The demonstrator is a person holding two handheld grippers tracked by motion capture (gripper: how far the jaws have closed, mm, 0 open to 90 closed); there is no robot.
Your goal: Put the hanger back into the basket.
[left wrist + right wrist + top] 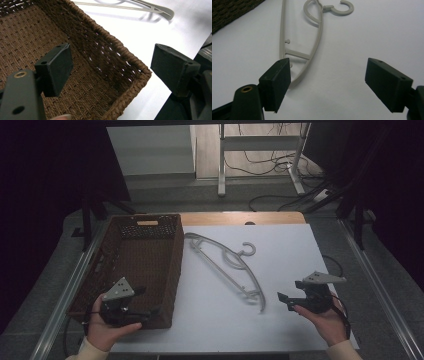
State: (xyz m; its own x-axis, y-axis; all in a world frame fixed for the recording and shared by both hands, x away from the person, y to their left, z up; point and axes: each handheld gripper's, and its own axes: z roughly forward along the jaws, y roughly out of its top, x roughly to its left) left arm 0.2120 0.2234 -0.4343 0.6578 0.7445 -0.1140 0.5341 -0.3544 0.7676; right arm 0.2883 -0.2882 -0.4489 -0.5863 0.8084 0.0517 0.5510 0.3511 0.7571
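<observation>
Wicker is making up the brown rectangular basket at nine o'clock on the white counter in the high view; its weave is tight and nothing is lying inside. A pale grey plastic hanger, thin and curved with a hook, is lying flat at the centre, just beside the basket. The left tool is hovering at the basket's near corner at seven o'clock; the right tool is sitting at four o'clock, near the hanger's end.

Looking through the left gripper view, the left tool is standing wide apart with nothing between its blocky black jaws, over the basket's corner.

Looking through the right gripper view, the right tool is gaping wide and holding nothing, with the hanger stretching toward twelve o'clock, its end by the left jaw.
</observation>
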